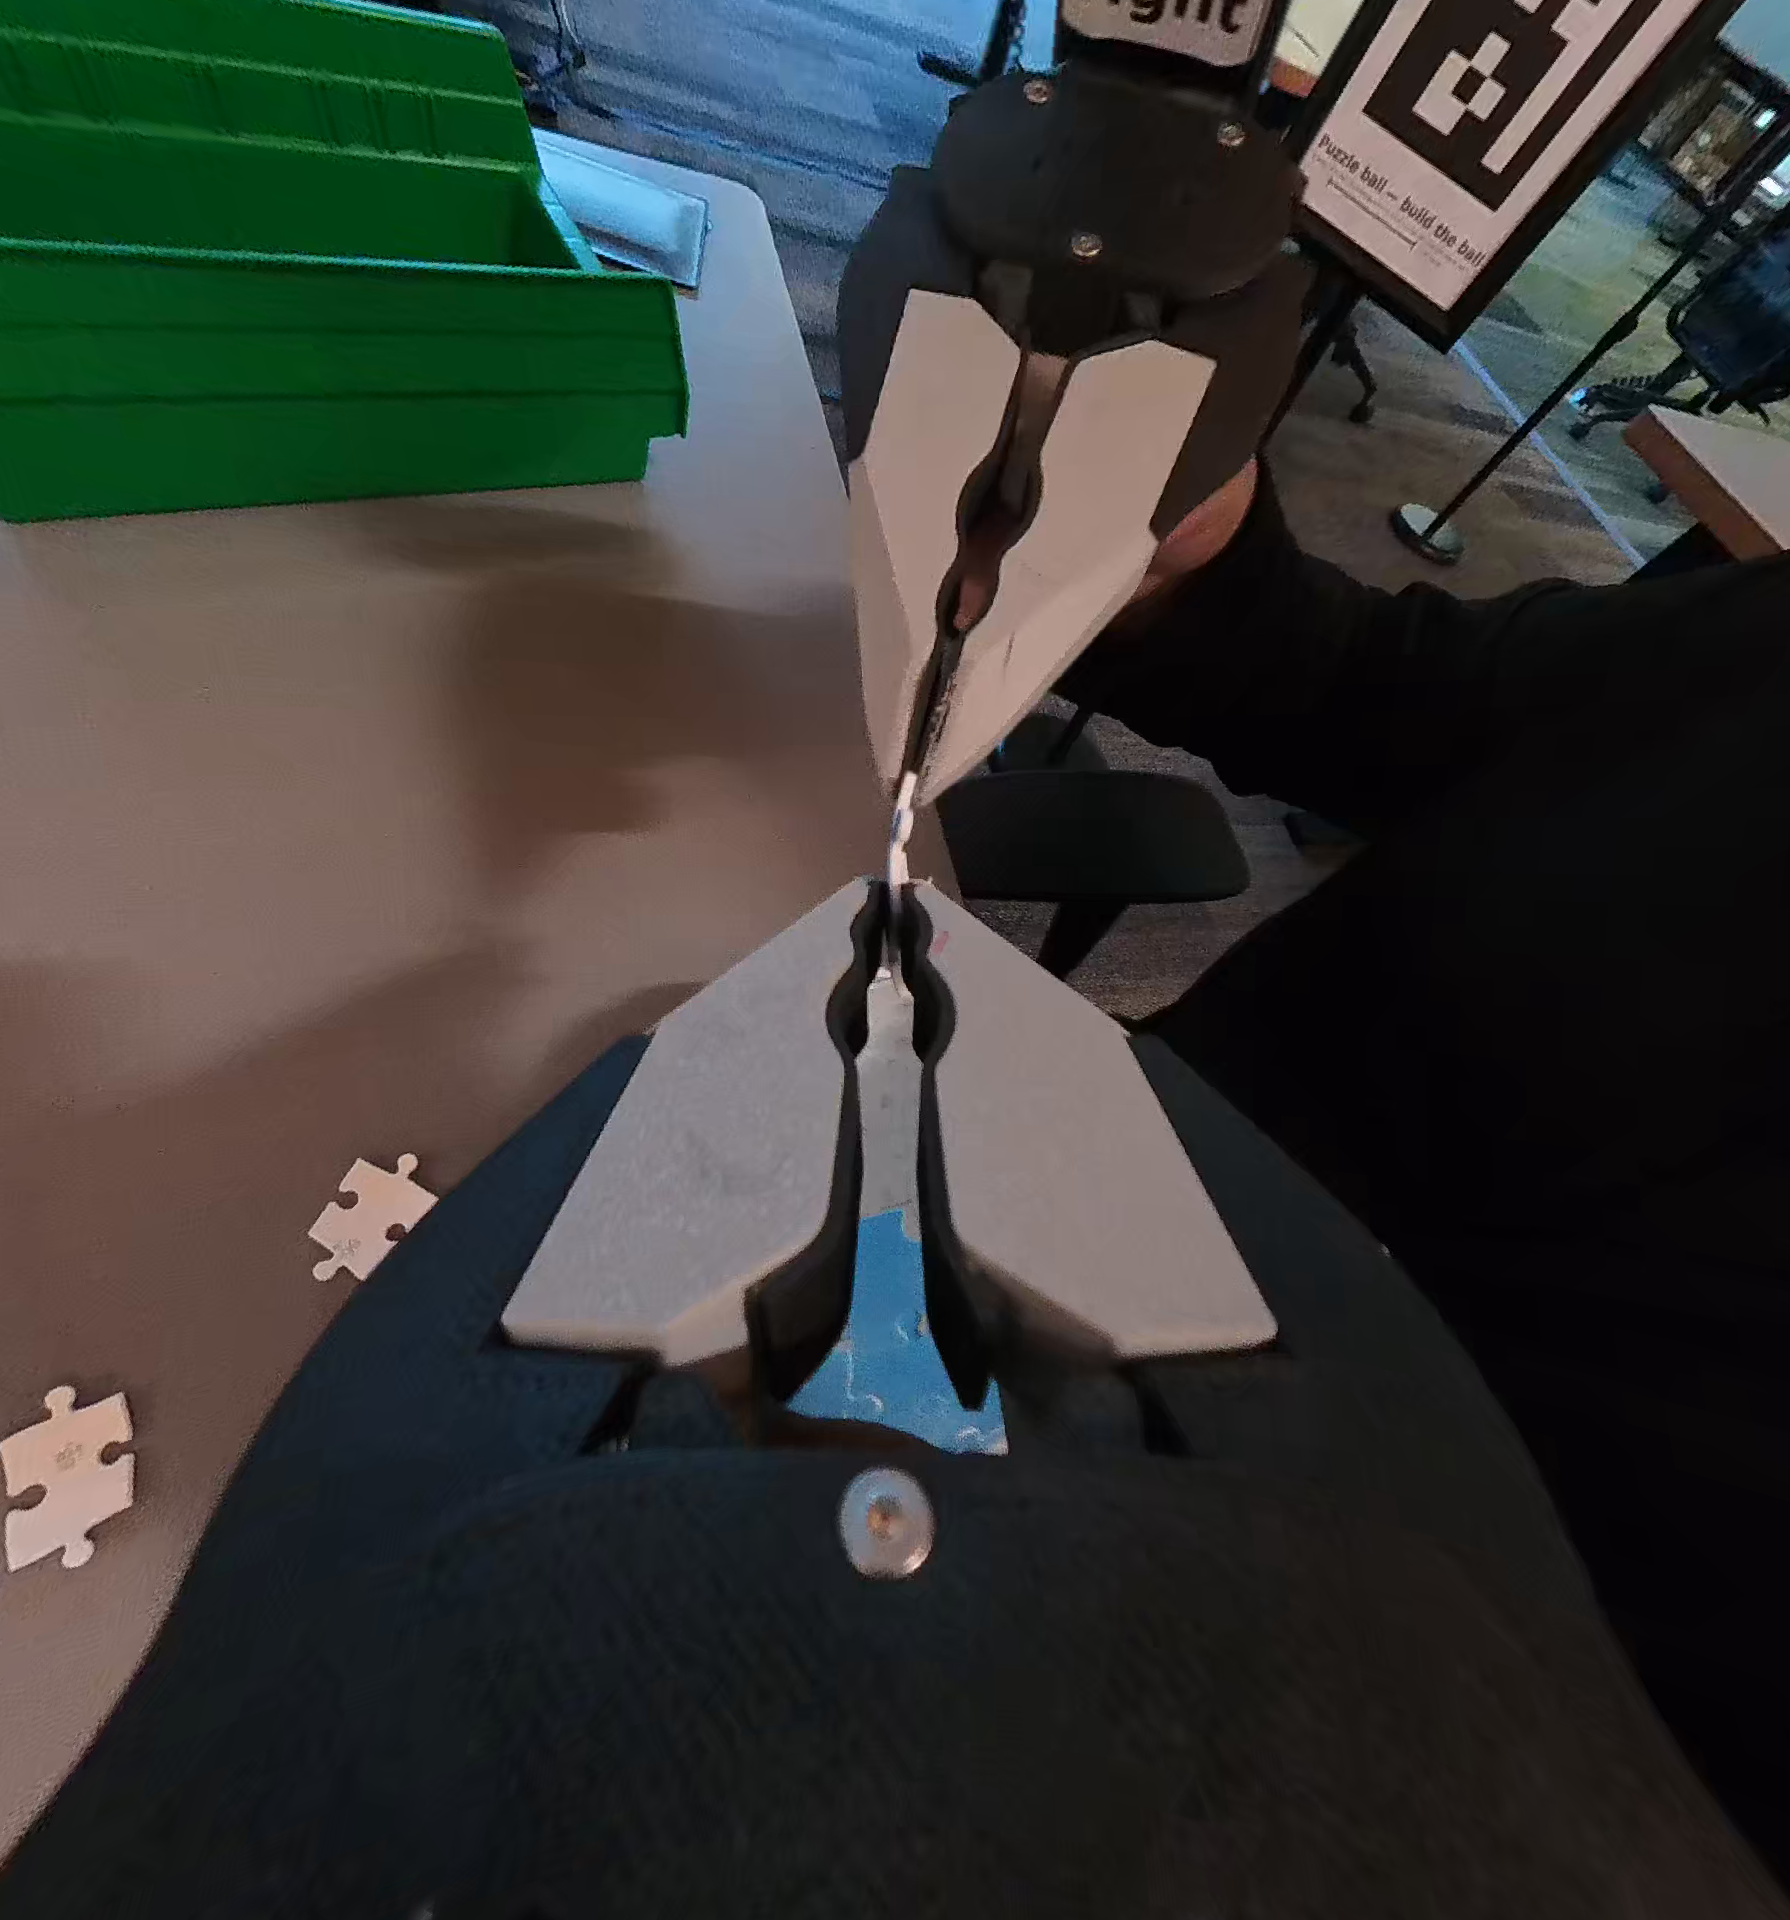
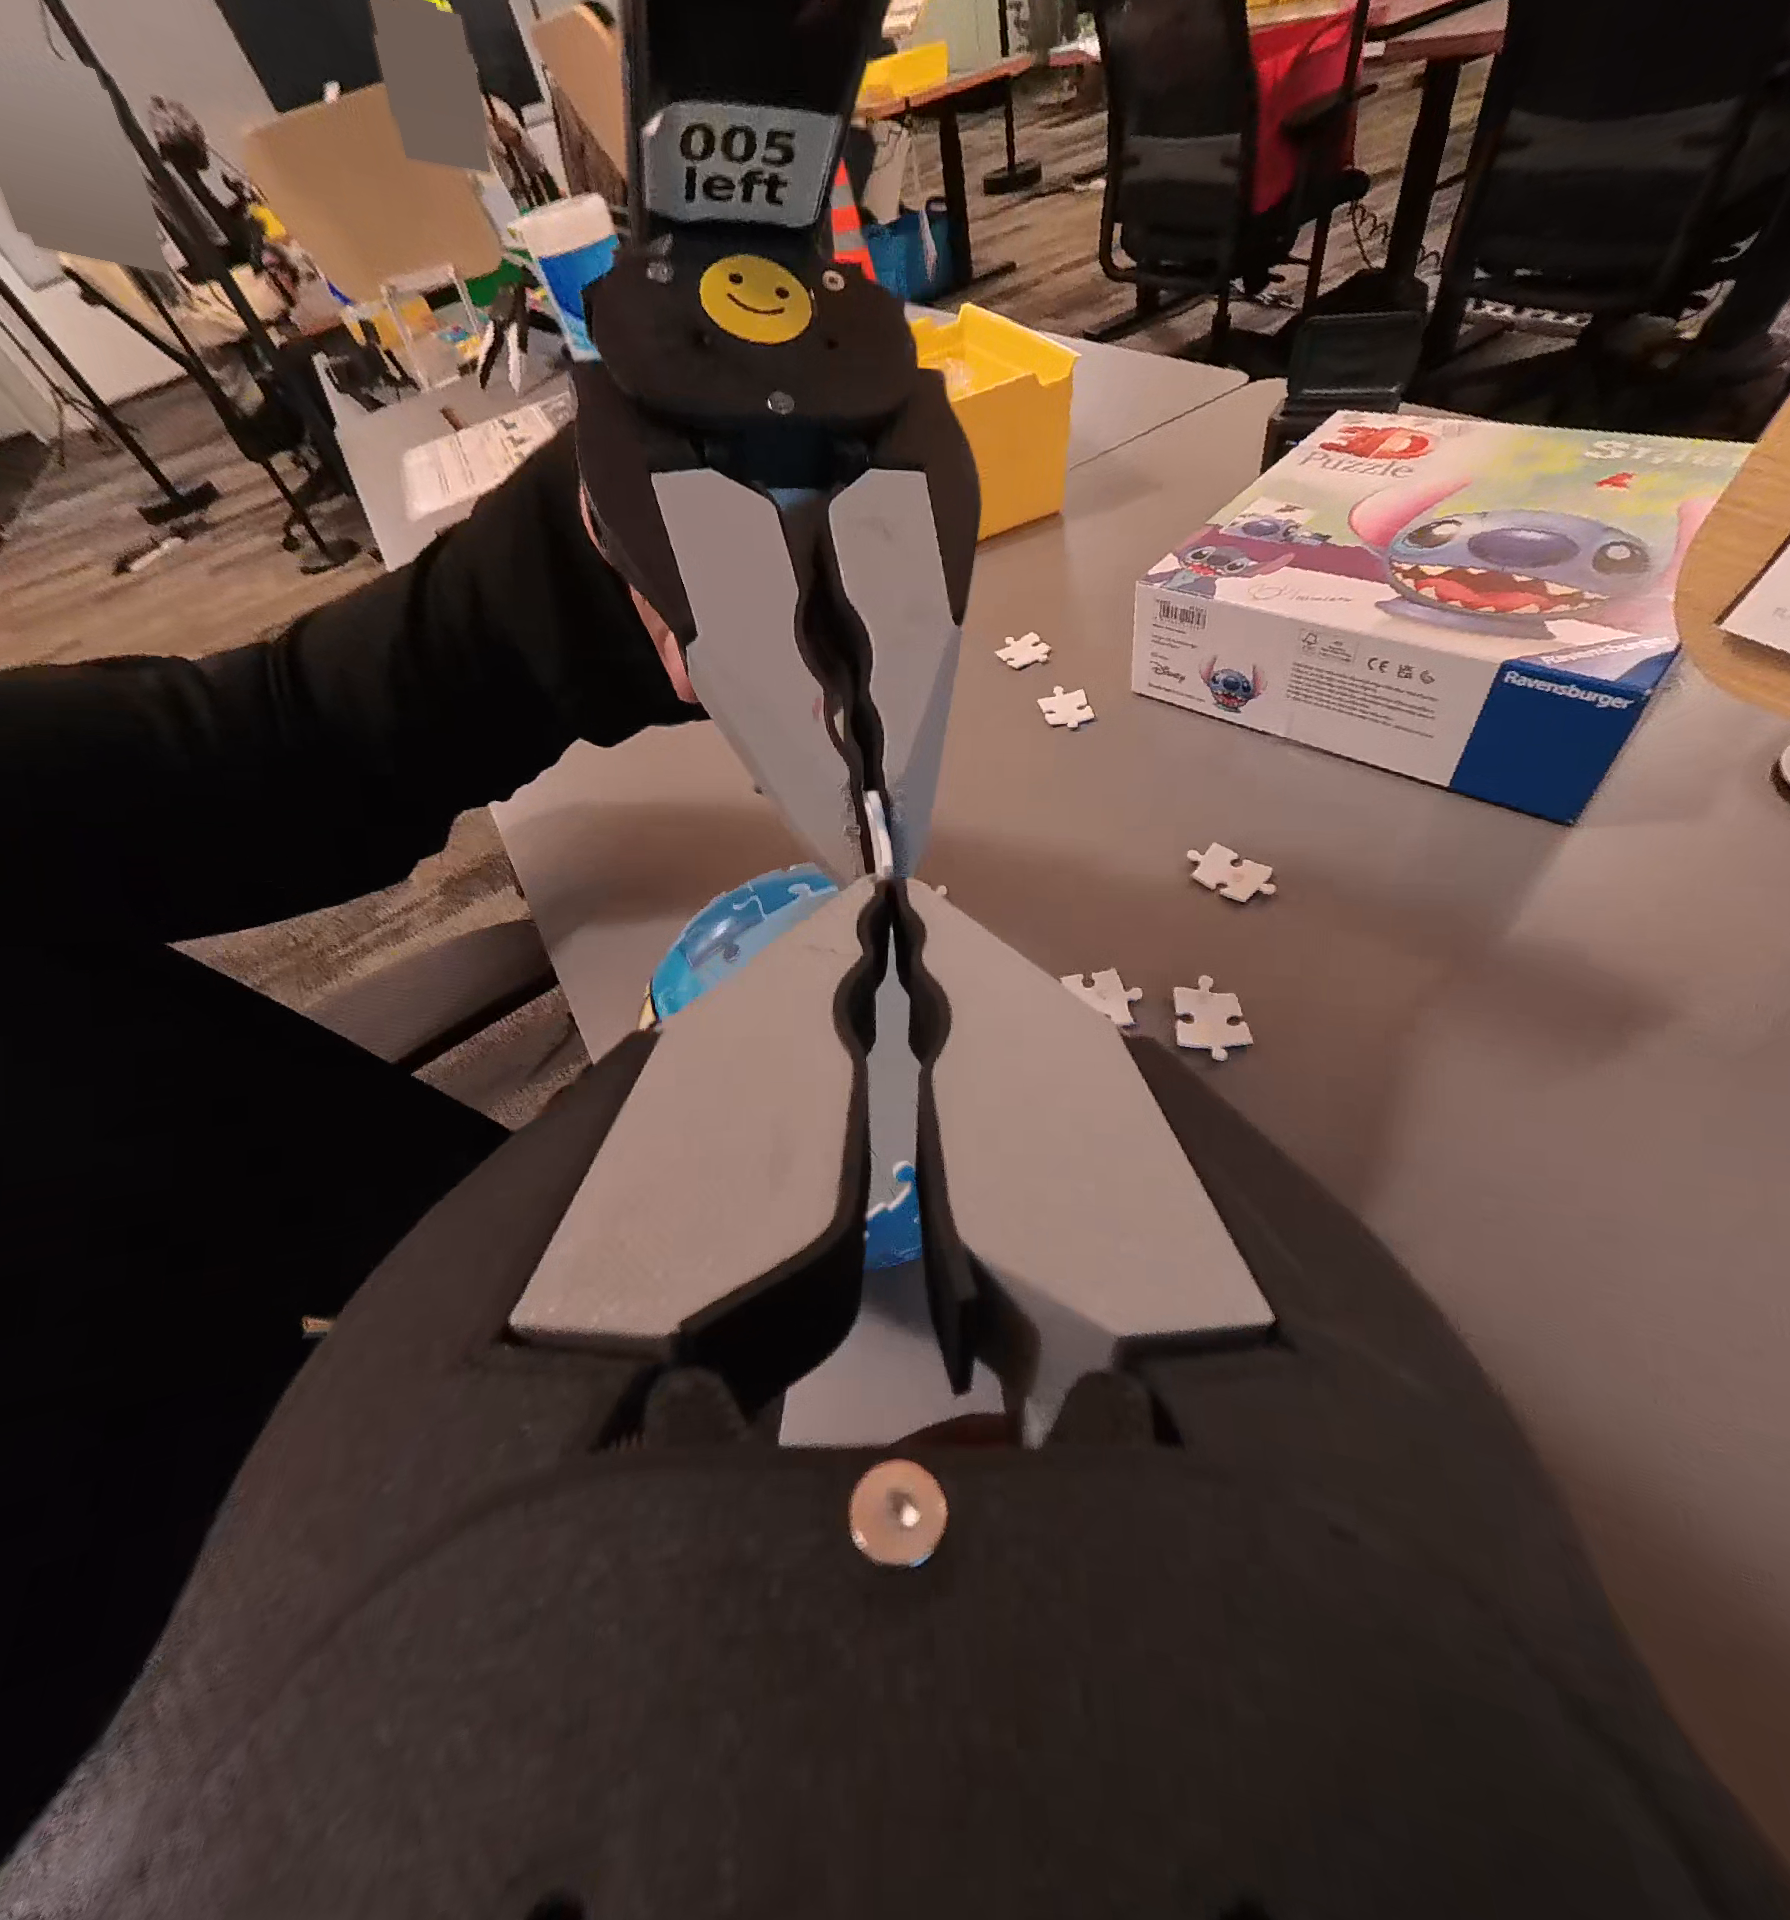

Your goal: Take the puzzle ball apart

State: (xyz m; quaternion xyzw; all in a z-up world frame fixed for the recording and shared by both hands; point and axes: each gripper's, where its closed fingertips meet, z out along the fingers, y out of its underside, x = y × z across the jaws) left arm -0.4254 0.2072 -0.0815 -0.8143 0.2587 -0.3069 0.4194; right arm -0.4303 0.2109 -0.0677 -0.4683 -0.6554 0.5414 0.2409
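**Two grippers tip to tip on a small joined bit, ball below**

Left gripper [image 1: 896, 894]: fingers drawn together, pinching the near end of a thin white-and-blue puzzle fragment [image 1: 901, 831]. Right gripper [image 1: 917, 769]: fingers likewise closed on the far end of that fragment. Tips meet nose to nose, nearly touching, the fragment seen edge-on, its long axis running straight from one tip to the other. Whether it is one piece or two locked together I cannot tell.

Right wrist view: same meeting, the piece [image 2: 878, 836] a white sliver at the left tips.

Puzzle ball [image 2: 735, 935]: blue, partly hidden, under and behind both grippers on the grey table [image 2: 1442, 1039], apart from the fingers.

Loose white pieces [image 2: 1229, 871] lie scattered to the right; a puzzle box [image 2: 1410, 613] beyond.

Judgement: separation would run along the shared axis, each hand equally placed.
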